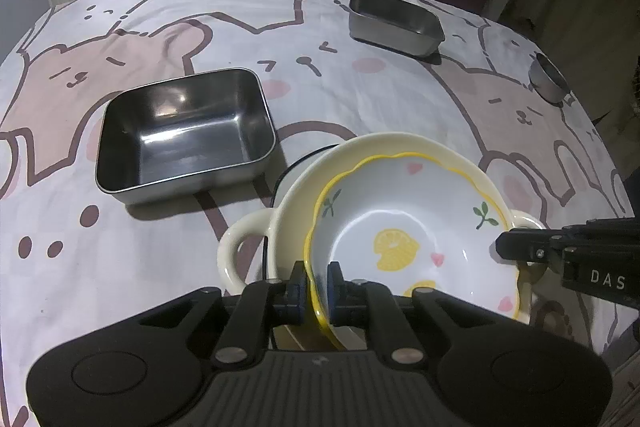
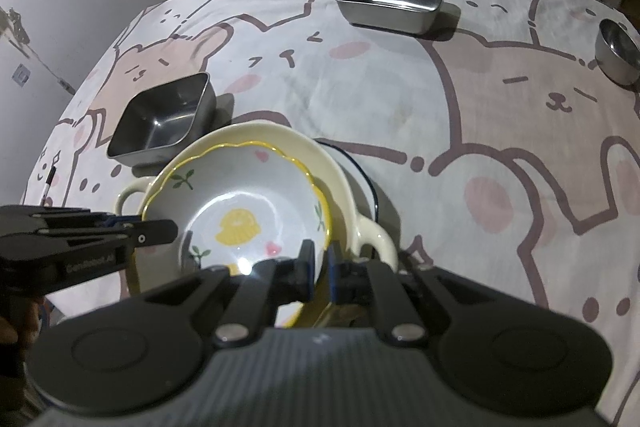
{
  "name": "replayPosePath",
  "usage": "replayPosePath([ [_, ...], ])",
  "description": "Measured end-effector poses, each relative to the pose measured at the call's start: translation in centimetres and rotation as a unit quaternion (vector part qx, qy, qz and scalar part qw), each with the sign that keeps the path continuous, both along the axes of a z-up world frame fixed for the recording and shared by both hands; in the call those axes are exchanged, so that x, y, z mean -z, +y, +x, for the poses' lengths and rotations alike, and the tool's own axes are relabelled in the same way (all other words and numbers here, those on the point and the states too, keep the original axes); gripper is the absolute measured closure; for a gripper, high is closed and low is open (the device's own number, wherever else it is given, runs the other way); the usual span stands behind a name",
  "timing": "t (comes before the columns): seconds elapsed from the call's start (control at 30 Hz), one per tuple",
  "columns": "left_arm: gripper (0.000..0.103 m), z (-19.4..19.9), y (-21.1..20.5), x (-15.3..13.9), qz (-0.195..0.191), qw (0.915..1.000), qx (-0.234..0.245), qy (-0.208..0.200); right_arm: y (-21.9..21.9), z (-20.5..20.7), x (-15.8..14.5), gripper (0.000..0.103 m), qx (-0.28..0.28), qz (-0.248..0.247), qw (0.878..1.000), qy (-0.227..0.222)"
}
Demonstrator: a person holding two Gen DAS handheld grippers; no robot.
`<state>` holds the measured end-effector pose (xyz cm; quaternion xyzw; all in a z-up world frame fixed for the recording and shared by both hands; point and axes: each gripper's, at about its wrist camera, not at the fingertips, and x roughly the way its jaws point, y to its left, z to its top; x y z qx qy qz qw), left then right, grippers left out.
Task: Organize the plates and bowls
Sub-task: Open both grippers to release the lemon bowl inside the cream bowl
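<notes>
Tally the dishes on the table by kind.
Rectangular steel containers: 2 (near, far)
Round steel bowl: 1
Lemon-print bowl: 1
Cream two-handled bowl: 1
Blue-rimmed plate: 1
Total: 6

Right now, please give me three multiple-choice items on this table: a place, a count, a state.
1. The lemon bowl sits: A in the cream bowl; B in a steel tray; C on bare cloth.
2. Steel containers in view: A one; B three; C five.
3. The left gripper is: A wide open; B shut on the lemon bowl; C shut on a tray.
Answers: A, the cream rim rings it; B, two trays and one round bowl; B, its pads pinch the bowl's rim.
</notes>
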<state>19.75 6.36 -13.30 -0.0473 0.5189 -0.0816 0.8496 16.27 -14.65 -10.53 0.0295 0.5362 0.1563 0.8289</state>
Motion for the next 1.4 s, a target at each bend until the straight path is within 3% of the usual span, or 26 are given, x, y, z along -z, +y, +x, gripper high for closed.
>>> replayPosePath([
  [0.17,0.089,0.02,-0.09,0.10,-0.001,1.0000,0.004,0.001,0.06,-0.04,-0.01,0.091,-0.001,0.000,1.000,0.000],
  [0.5,0.088,0.08,0.04,0.17,-0.004,0.9999,0.009,0.003,0.11,0.17,-0.02,0.072,-0.001,0.019,1.000,0.009],
  [1.4,0.079,-0.18,0.35,-0.62,-0.005,0.9999,0.005,-0.012,0.08,0.12,-0.24,0.063,0.006,0.028,1.000,0.009],
])
